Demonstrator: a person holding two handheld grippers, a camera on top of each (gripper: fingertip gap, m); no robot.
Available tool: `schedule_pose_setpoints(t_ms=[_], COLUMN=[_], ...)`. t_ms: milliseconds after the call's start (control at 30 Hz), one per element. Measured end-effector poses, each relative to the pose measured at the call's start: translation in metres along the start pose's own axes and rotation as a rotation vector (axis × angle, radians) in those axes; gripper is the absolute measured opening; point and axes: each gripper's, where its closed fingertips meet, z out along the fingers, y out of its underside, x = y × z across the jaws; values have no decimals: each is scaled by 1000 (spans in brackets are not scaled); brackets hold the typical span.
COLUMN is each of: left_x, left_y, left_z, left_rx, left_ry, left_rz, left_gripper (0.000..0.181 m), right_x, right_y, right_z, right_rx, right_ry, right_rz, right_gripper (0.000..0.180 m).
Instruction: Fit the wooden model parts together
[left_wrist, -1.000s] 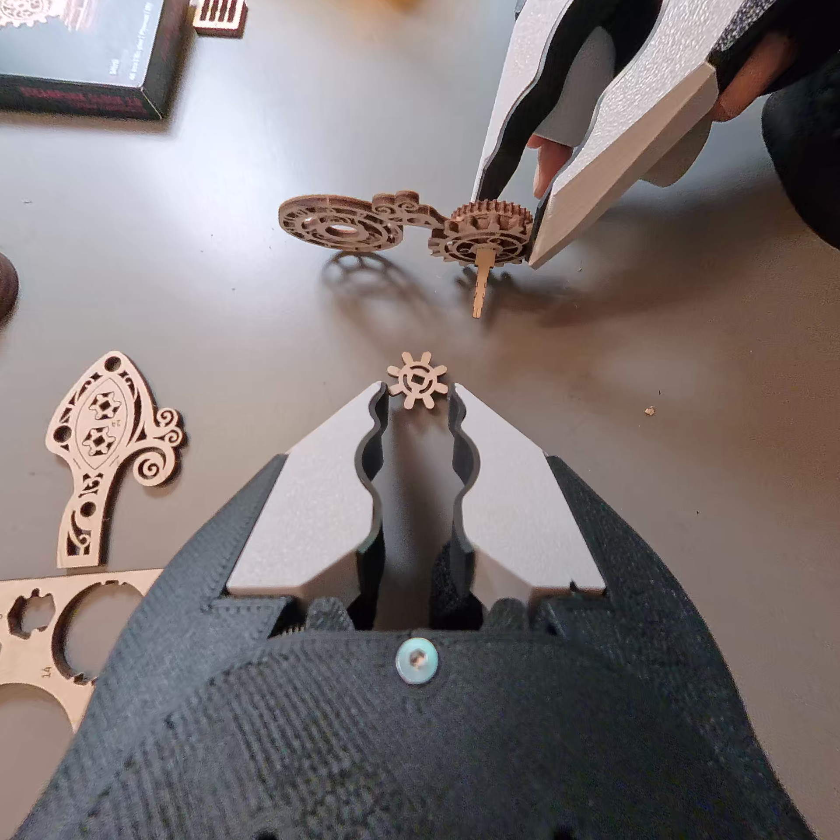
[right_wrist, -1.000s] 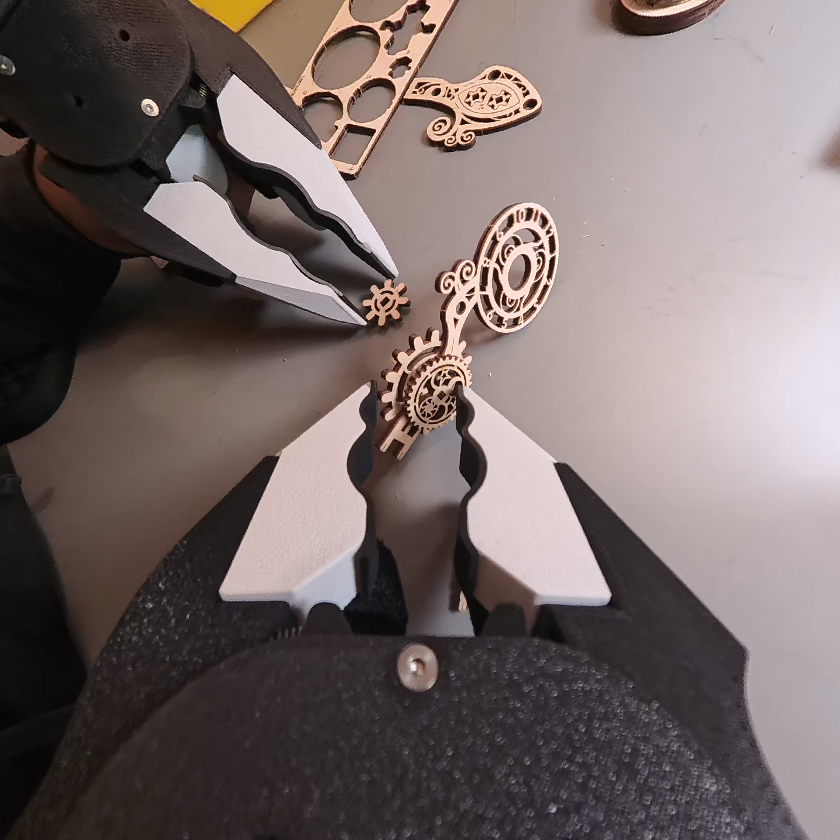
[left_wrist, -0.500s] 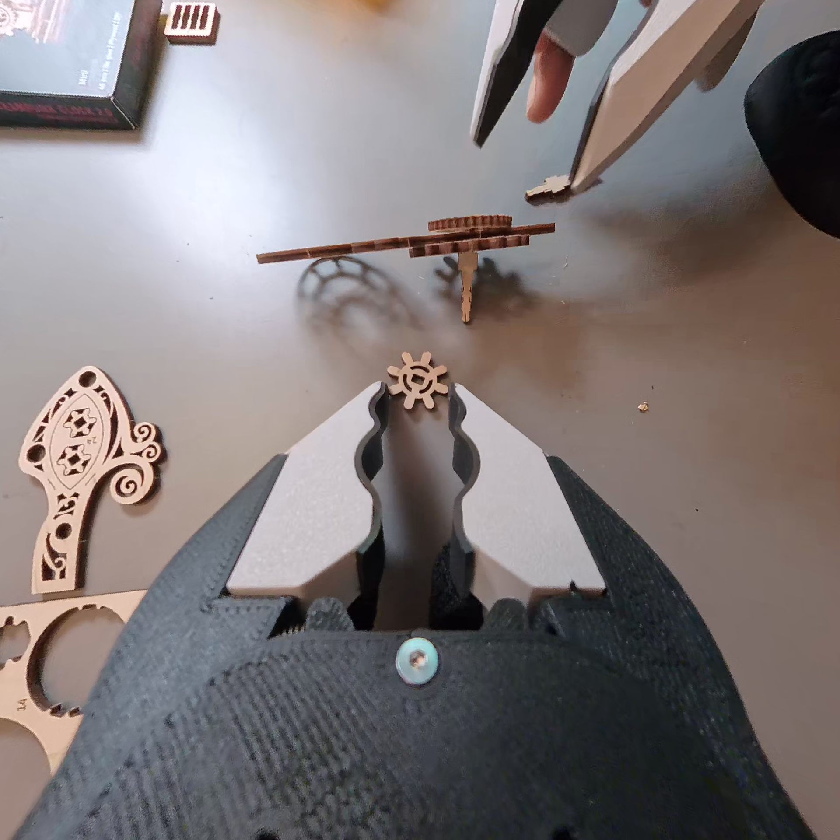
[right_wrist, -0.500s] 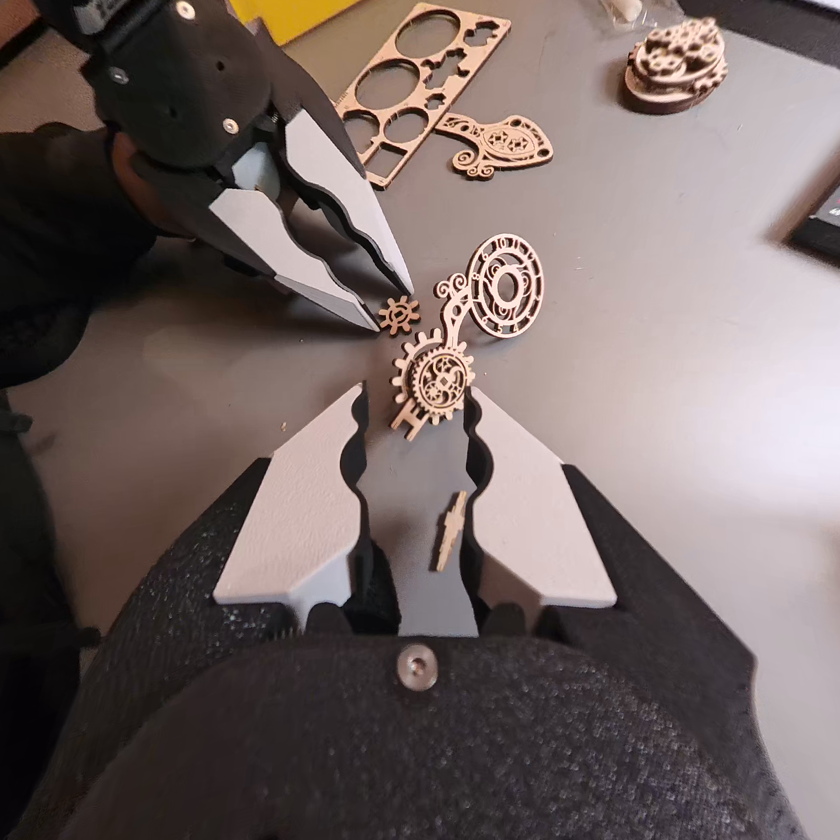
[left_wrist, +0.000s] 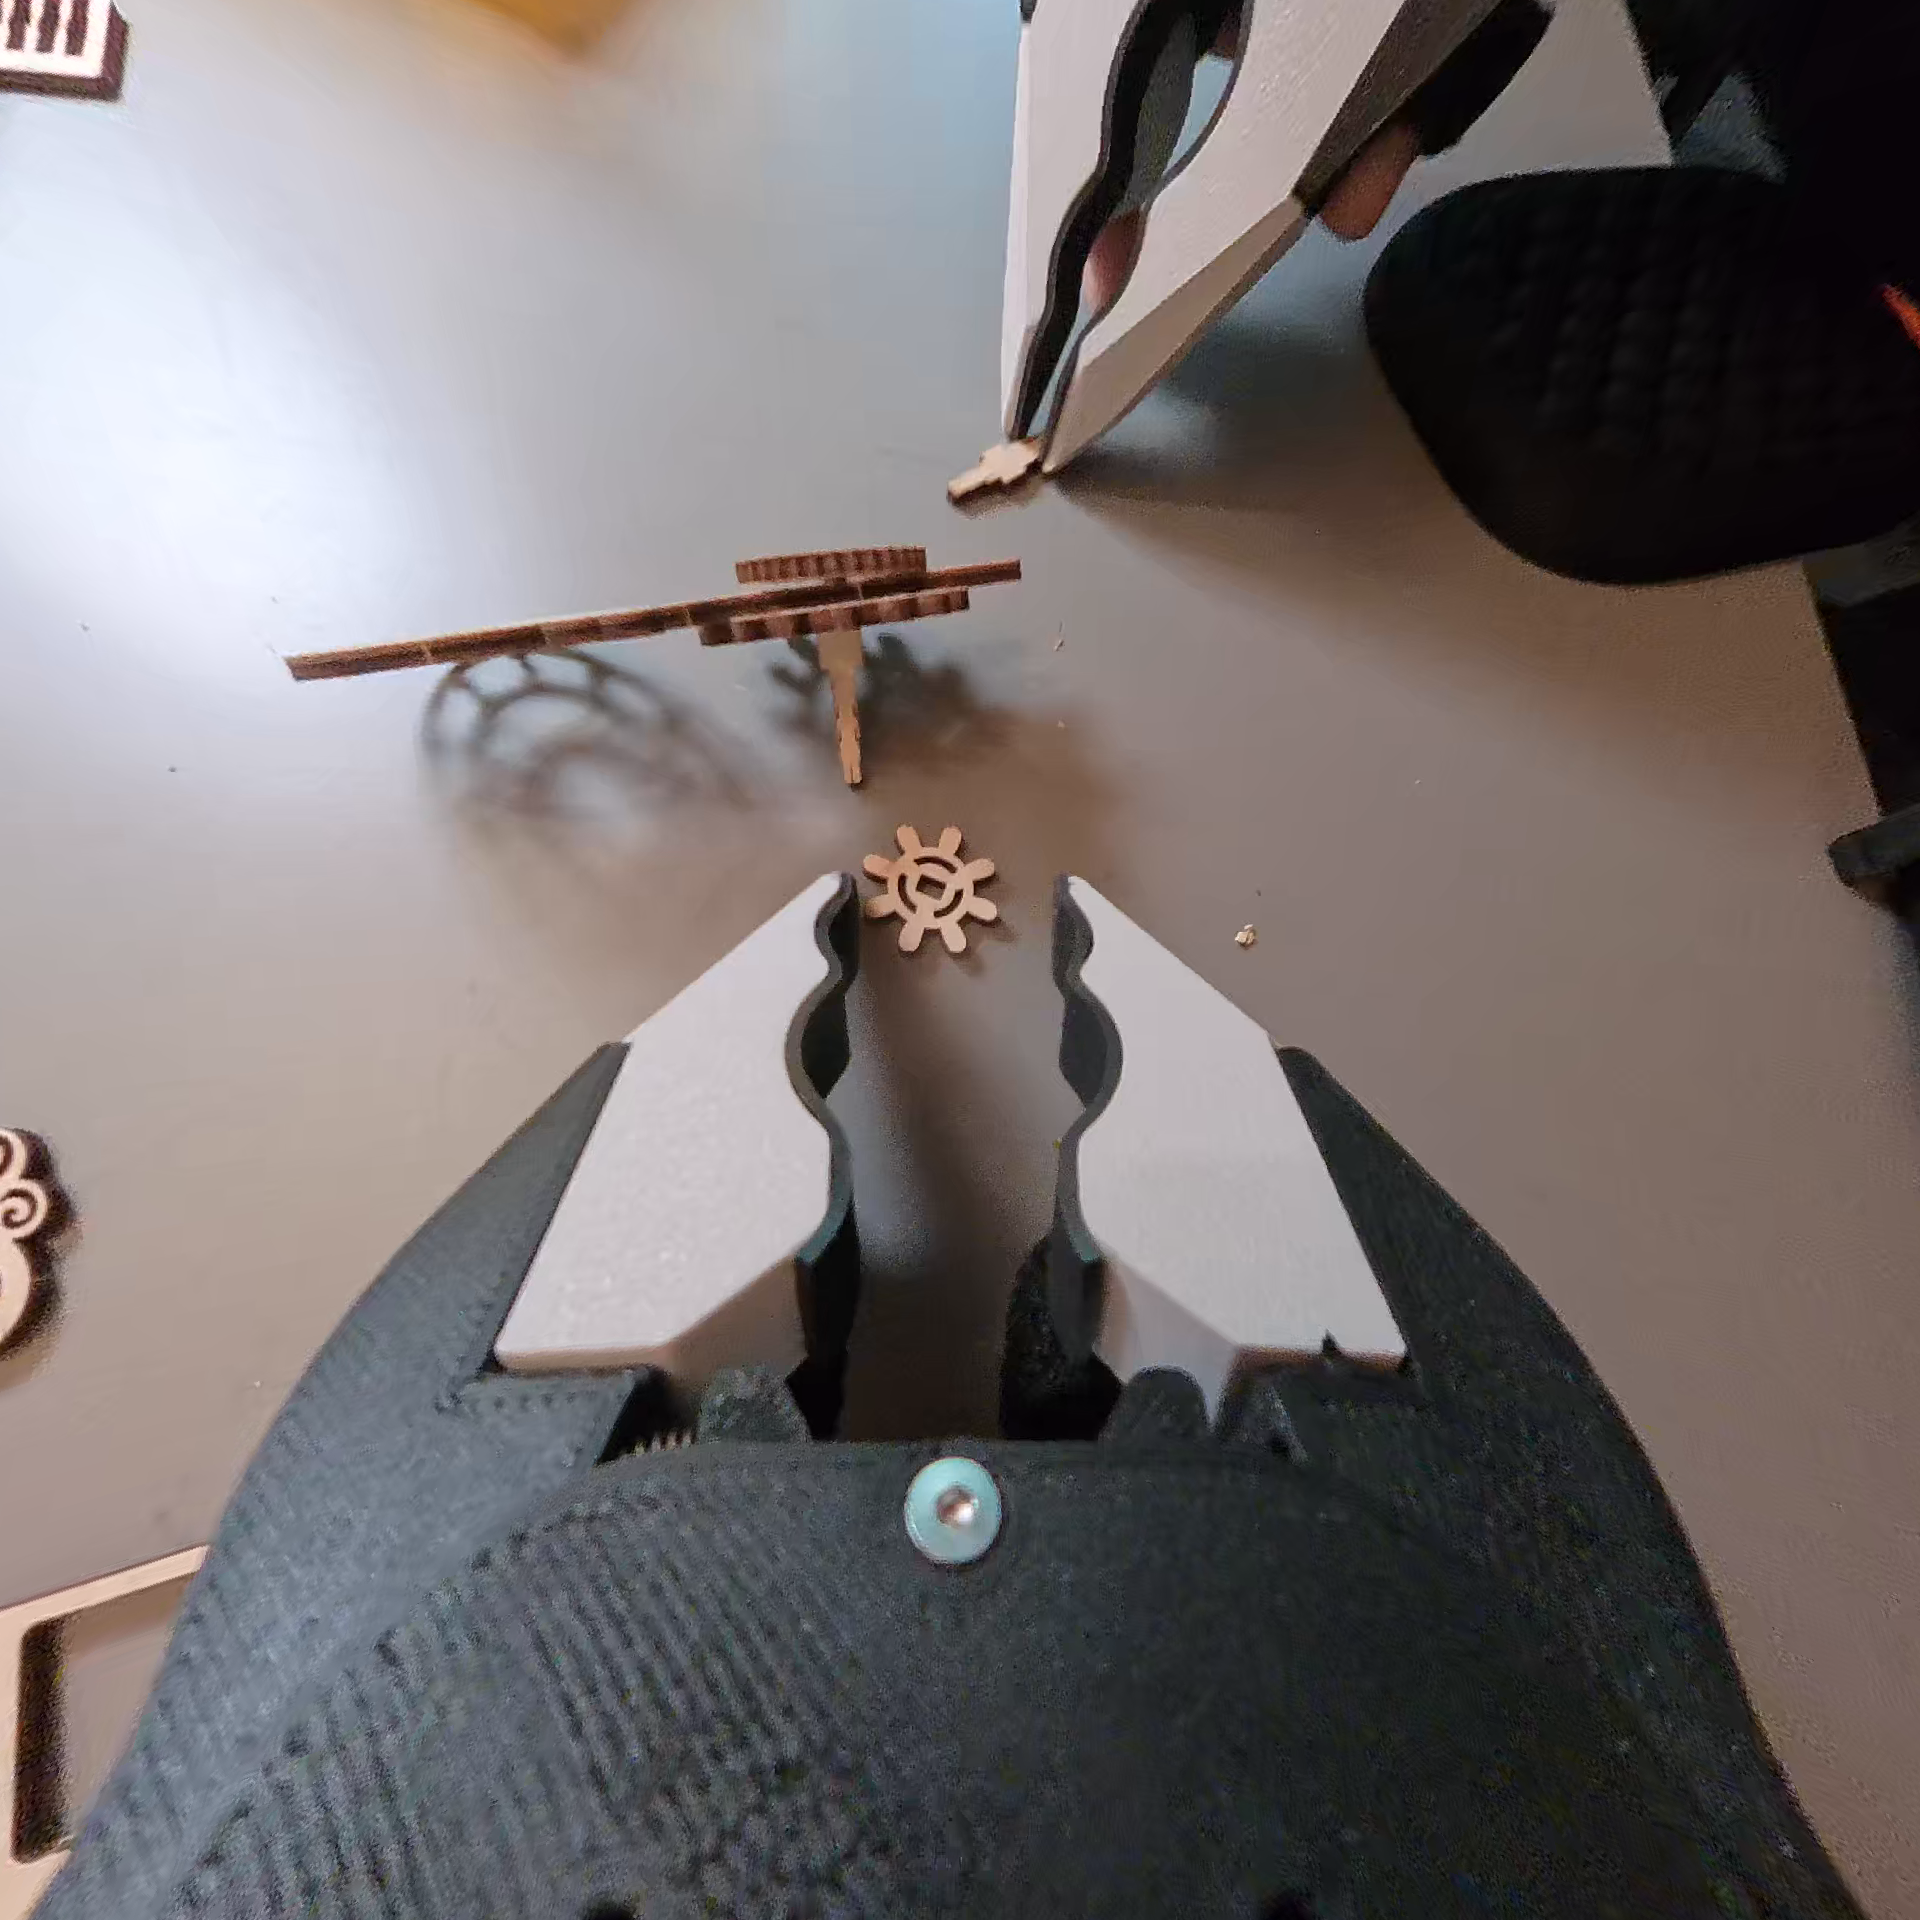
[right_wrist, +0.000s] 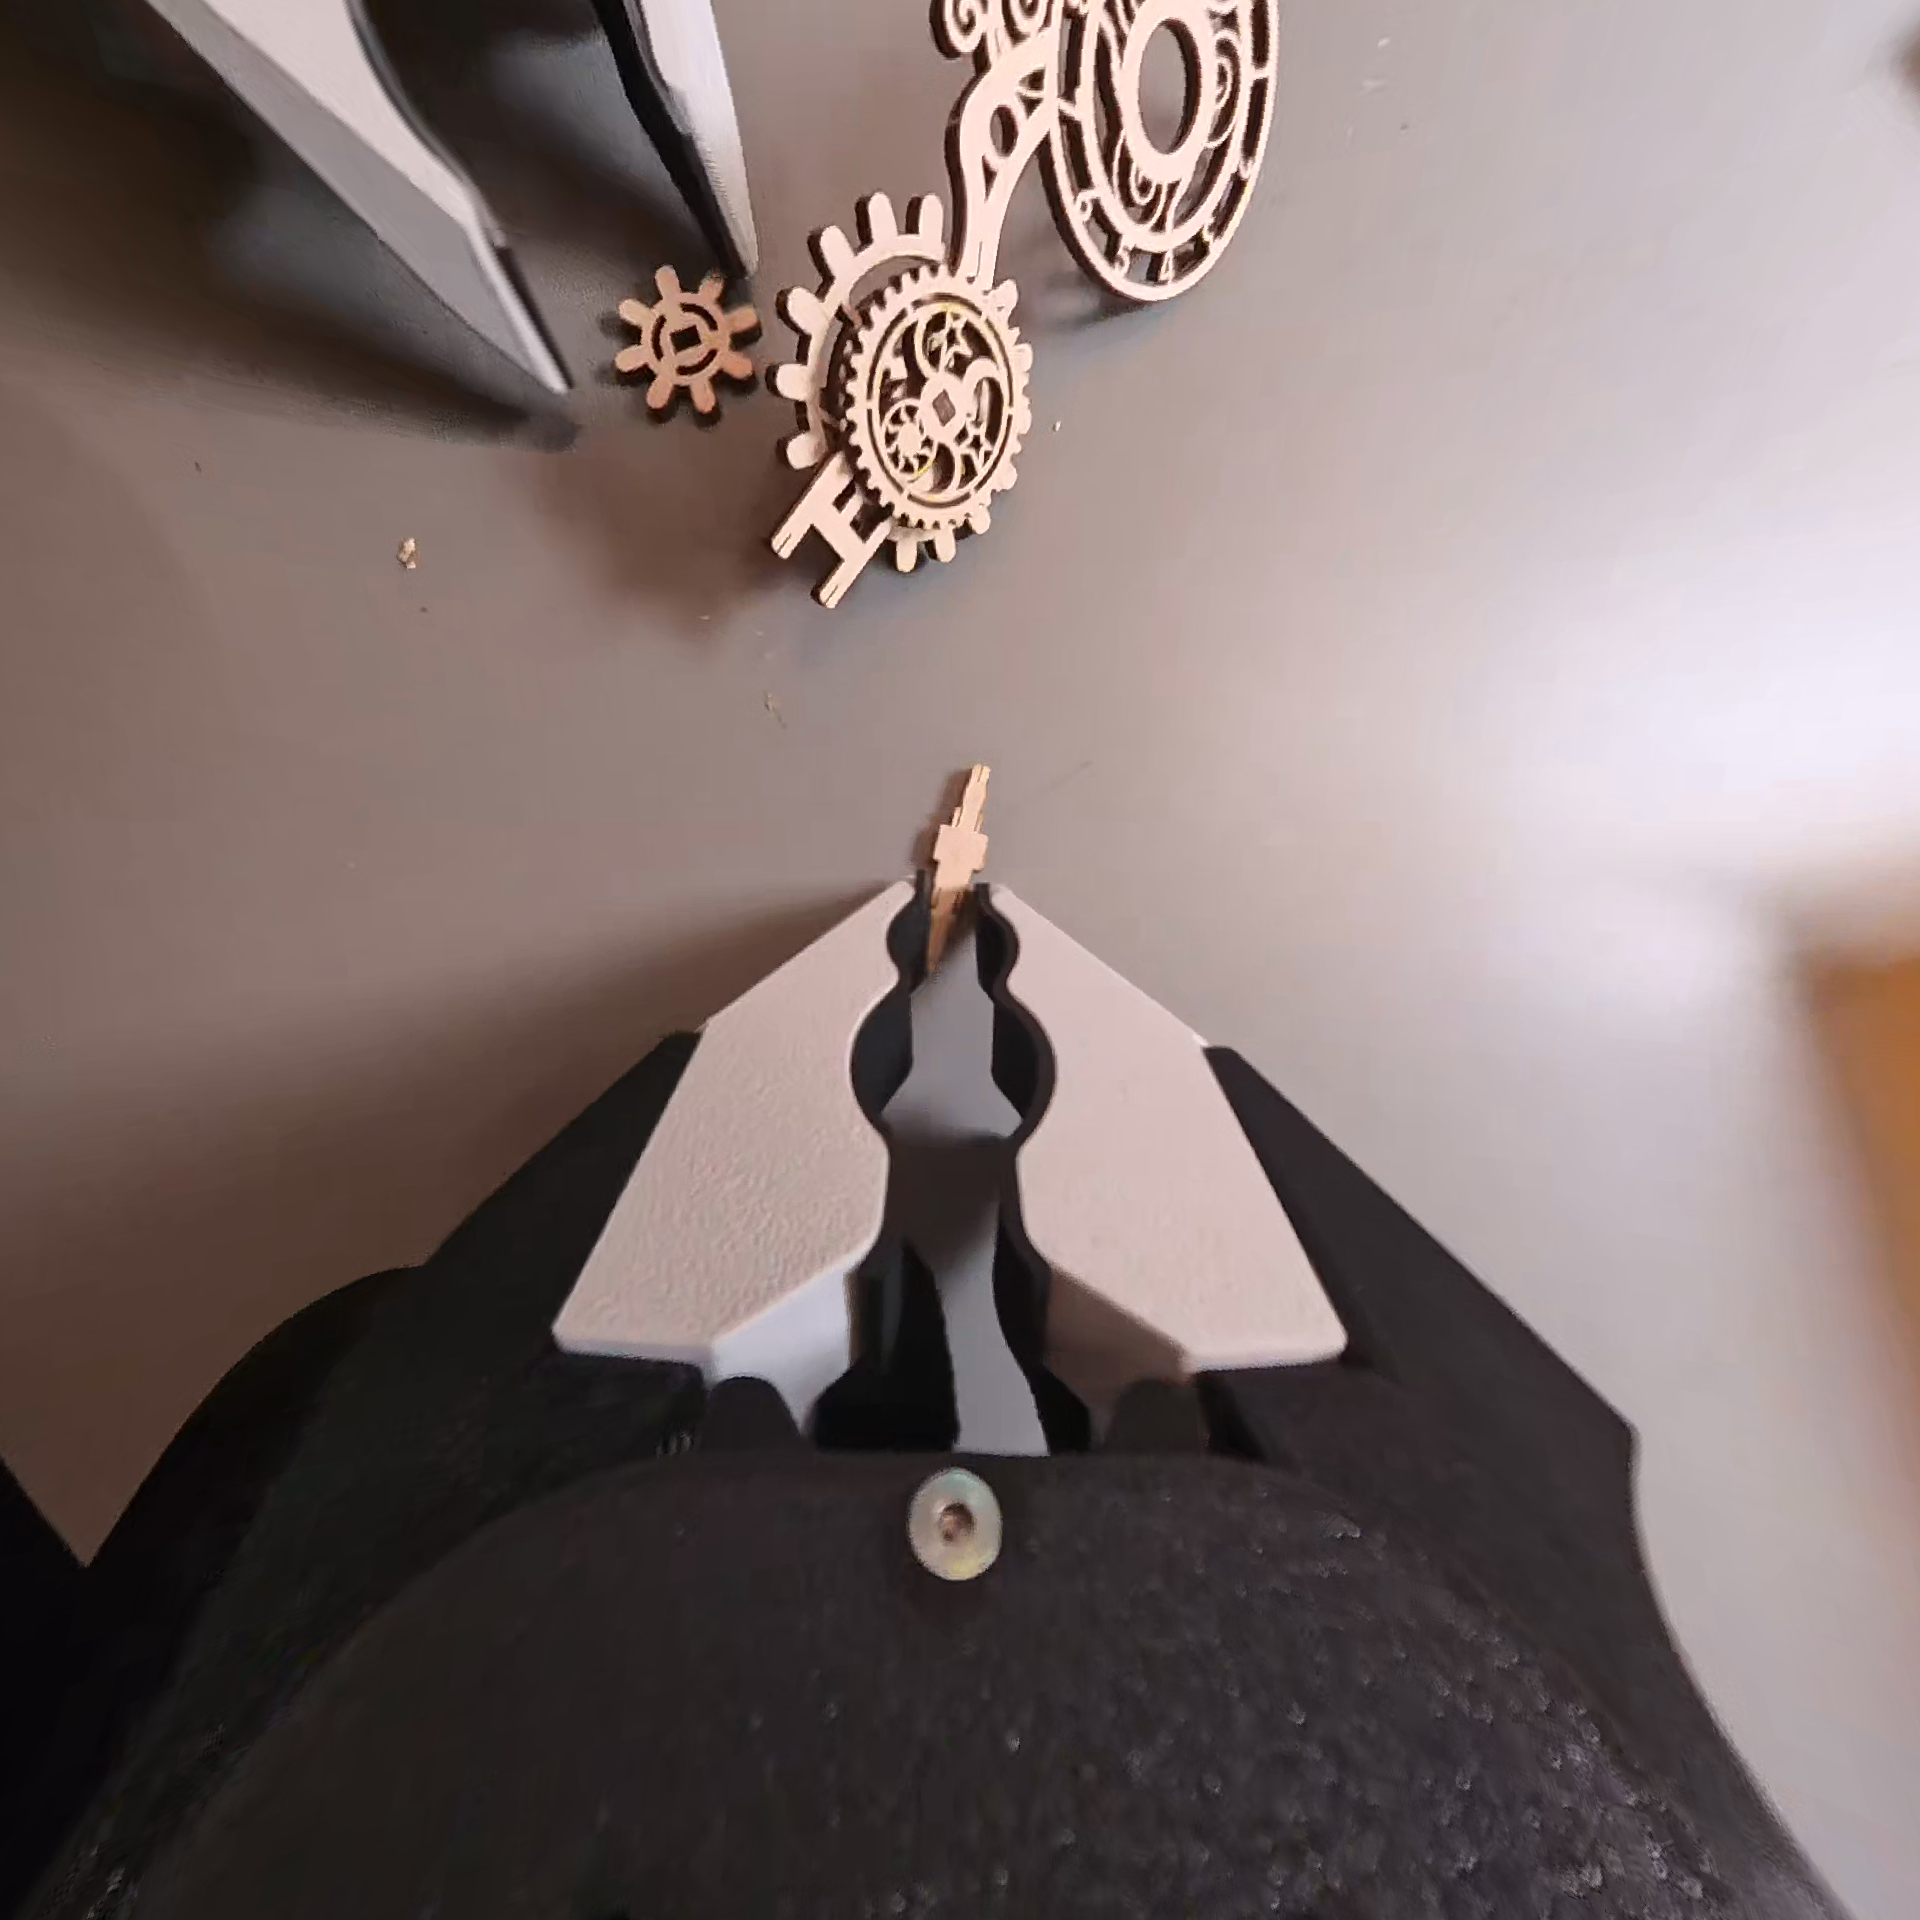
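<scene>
On the grey counter (left_wrist: 312, 312) the gear assembly (right_wrist: 935, 343), a fretwork dial joined to stacked cogwheels, now lies free, propped on the pin beneath it; a second ago the right gripper (right_wrist: 948, 891) was holding it by the cogs. That gripper has since pulled back and its jaws are now clamped on a small notched wooden pin (right_wrist: 956, 852), which juts forward from the tips, near the assembly but apart from it. The left gripper (left_wrist: 954, 883) rests low with its jaws apart, and the small cog (left_wrist: 930, 886) lies flat on the counter just ahead of the gap, closer to the left tip; a second ago the jaws were pinching it.
</scene>
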Motion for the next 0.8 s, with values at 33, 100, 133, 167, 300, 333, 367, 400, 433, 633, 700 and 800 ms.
schedule_pose_setpoints(t_ms=[33, 100, 133, 167, 300, 333, 367, 400, 433, 633, 700, 800], left_x=[1, 2, 2, 2, 13, 19, 25, 32, 37, 47, 46, 48], left_y=[-3, -10, -14, -18, -37, -44, -51, -60, -68, -92, -91, -94], left_z=[-2, -8, -11, -14, -25, -28, -32, -38, -46, -87, -88, -90], left_rx=[17, 62, 88, 113, 231, 273, 321, 375, 433, 664, 669, 696], left_ry=[5, 20, 26, 35, 126, 167, 213, 264, 319, 470, 456, 466], left_rz=[-4, -23, -37, -50, -95, -104, -115, -129, -144, -169, -144, -139], left_gripper=[38, 40, 40, 38, 33, 32, 30, 29, 28, 23, 26, 29], right_x=[0, -1, -4, -8, -33, -39, -45, -51, -58, -76, -80, -81], right_y=[0, -1, -4, -9, -48, -61, -74, -86, -96, -141, -155, -172], right_z=[0, -1, -2, -6, -31, -39, -47, -53, -58, -68, -75, -87], right_rx=[0, 8, 25, 52, 267, 341, 412, 480, 532, 741, 829, 967], right_ry=[0, -3, -7, -19, -78, -88, -98, -107, -129, -189, -238, -333], right_rz=[-1, -12, -25, -44, -134, -156, -176, -192, -205, -224, -185, -76], right_gripper=[4, 4, 4, 4, 3, 3, 3, 3, 3, 3, 3, 3])
